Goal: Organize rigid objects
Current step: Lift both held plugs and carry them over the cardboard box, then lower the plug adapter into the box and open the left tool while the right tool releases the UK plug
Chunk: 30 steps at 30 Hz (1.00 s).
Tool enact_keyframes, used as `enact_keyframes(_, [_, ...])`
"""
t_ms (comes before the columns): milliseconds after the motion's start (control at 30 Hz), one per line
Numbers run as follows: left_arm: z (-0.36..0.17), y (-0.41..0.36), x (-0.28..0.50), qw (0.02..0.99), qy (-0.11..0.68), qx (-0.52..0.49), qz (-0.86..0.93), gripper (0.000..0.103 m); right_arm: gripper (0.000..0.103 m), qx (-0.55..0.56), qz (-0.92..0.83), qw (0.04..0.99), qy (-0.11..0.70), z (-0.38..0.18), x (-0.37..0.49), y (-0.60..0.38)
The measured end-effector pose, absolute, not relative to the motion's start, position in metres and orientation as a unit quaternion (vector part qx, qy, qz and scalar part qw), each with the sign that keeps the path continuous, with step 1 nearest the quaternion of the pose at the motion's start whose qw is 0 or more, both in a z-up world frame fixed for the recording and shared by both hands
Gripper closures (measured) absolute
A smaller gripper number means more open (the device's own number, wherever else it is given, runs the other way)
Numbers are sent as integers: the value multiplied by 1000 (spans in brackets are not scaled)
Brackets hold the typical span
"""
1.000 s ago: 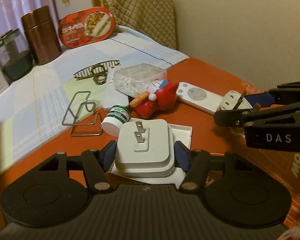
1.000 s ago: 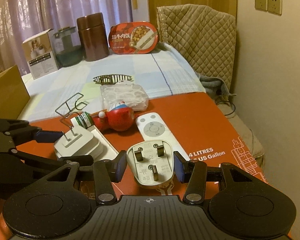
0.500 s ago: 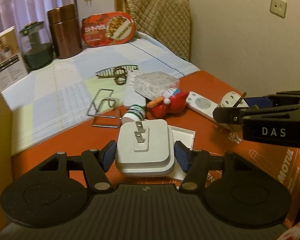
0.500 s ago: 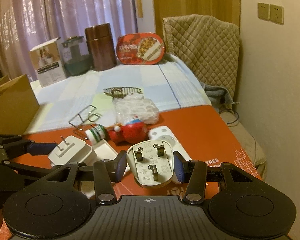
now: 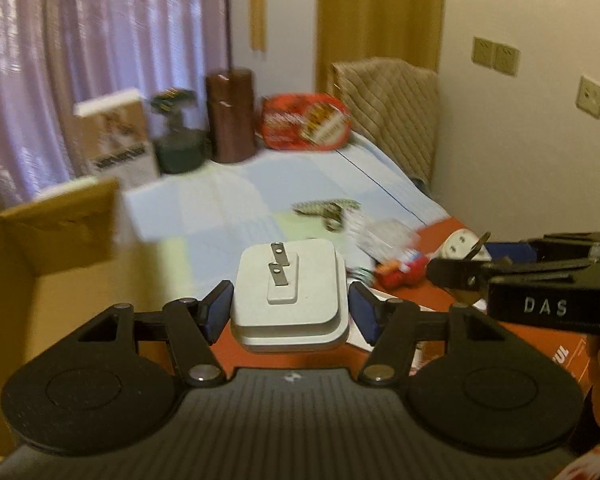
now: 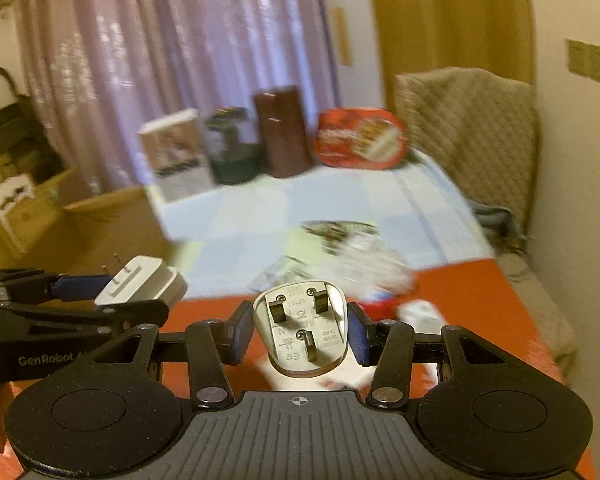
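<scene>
My left gripper (image 5: 290, 304) is shut on a square white two-prong charger (image 5: 290, 280), held up in the air with its prongs facing up. My right gripper (image 6: 299, 330) is shut on a rounded white three-pin plug adapter (image 6: 300, 334), also lifted off the orange surface (image 6: 472, 292). In the left wrist view the right gripper (image 5: 466, 262) reaches in from the right with the adapter (image 5: 460, 246) at its tips. In the right wrist view the left gripper (image 6: 112, 284) comes in from the left with the charger (image 6: 142, 280).
Below lie a red toy (image 5: 400, 270), a clear plastic box (image 5: 384, 236), a white remote (image 6: 418, 314) and a hair clip (image 5: 326, 208) on the checked cloth (image 5: 260, 196). A cardboard box (image 5: 60, 224) stands at the left. Canisters, a carton and a red food pack (image 5: 304, 126) line the back.
Both grippers have risen with their plugs still gripped. The table objects have dropped lower and farther away in both views, and the cardboard box has come into sight at the left.
</scene>
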State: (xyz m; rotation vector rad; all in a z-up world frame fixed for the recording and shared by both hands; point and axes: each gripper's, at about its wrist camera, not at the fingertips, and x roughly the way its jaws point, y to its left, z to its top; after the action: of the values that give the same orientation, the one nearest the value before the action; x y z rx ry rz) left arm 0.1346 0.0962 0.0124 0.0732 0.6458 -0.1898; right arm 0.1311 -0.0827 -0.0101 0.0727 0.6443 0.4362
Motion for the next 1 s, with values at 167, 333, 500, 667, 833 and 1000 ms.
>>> enact_keyframes(167, [41,152,114,950,307,43,-44,45,57,36,284,906,312,13,125,-21])
enact_keyframes(333, [45,214,101,947,317,52,10,45,57,1,339,886,316,16,121,49])
enact_keyframes(500, [33,258,93,941,333,47,44,45,57,-18,369,869,331,-2,124,96])
enact_keyframes(667, [18,282,91,937,342,40,51,45,57,-34,381,858,342,-17,127,126])
enact_keyframes(833, [6,295,92,936,346,30,54,45,57,-51,384,855,346,-28,130,142])
enact_keyframes(1000, [-2,299,93,935,350,26,53,45,57,-58,382,854,348,-33,131,147])
